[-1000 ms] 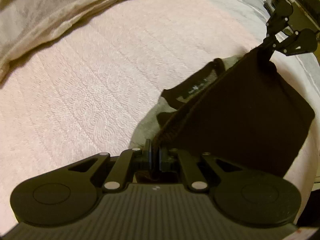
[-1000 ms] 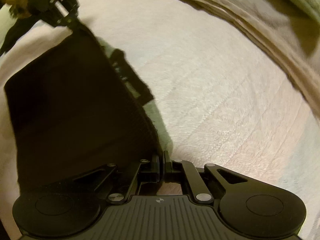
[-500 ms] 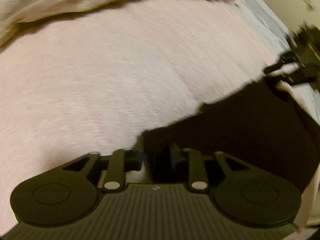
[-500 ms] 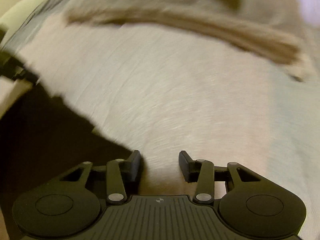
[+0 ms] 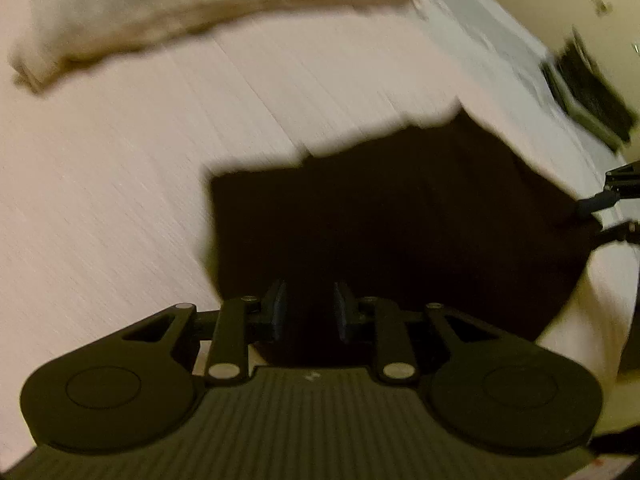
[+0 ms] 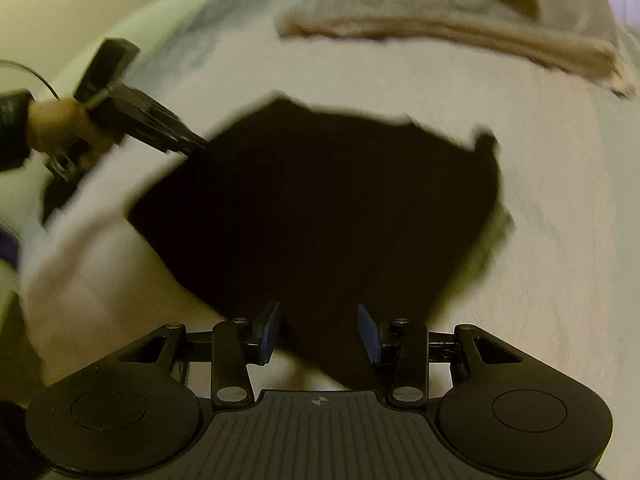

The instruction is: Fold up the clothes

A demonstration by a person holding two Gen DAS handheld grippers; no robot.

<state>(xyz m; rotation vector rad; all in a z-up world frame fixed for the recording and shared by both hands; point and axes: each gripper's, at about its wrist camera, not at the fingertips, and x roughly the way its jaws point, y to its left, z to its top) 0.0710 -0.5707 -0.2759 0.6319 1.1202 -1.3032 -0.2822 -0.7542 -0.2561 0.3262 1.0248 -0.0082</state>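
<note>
One hand point(image 6: 56, 124) shows solely in the right wrist view.

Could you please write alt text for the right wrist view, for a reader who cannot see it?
A dark garment lies folded flat on a pale bedcover, the open right gripper just above its near edge. The left gripper, in a person's hand, reaches its far left corner; beige cloth lies beyond.
</note>
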